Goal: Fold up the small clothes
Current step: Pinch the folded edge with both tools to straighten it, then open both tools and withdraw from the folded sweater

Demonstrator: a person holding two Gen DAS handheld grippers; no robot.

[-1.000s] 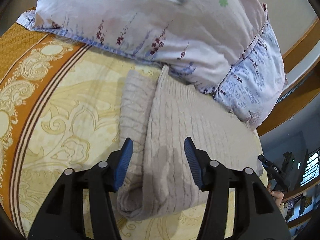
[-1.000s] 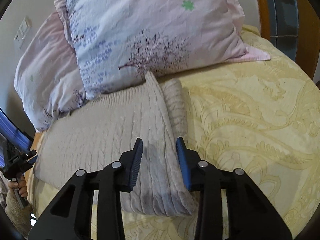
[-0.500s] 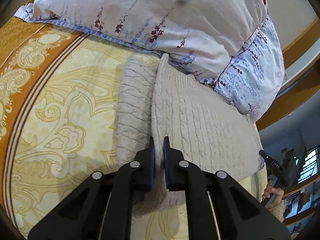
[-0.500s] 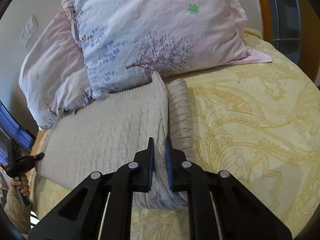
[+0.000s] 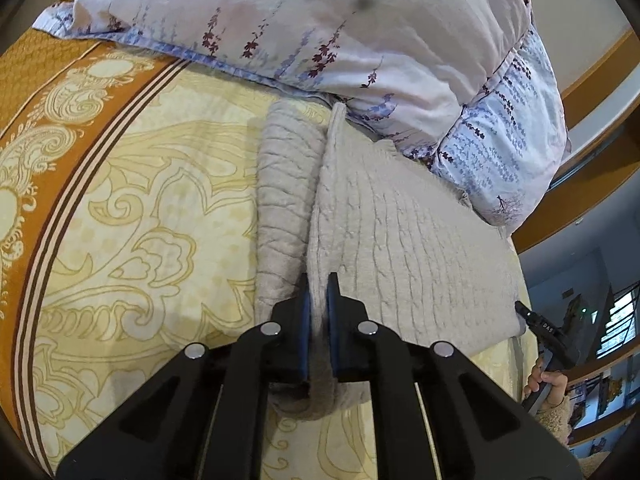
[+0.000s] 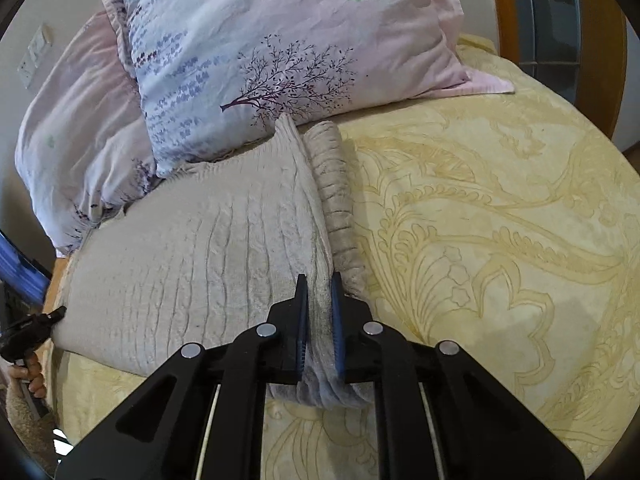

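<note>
A beige cable-knit sweater lies folded on the yellow patterned bedspread, its far end under the pillows. My left gripper is shut on a pinched ridge of the knit at the sweater's near left corner, beside a folded sleeve. In the right wrist view the same sweater spreads to the left, and my right gripper is shut on the pinched fabric at its near right corner, next to the sleeve roll.
Two floral pillows rest against the sweater's far edge. An orange border band runs along the bed's left side. A wooden bed frame stands at the right. A person's hand holds the other gripper's handle.
Both grippers went from open around the sweater's corners to shut on pinched knit. The fabric between the jaws has bunched into a raised ridge. The hands stayed in place.
</note>
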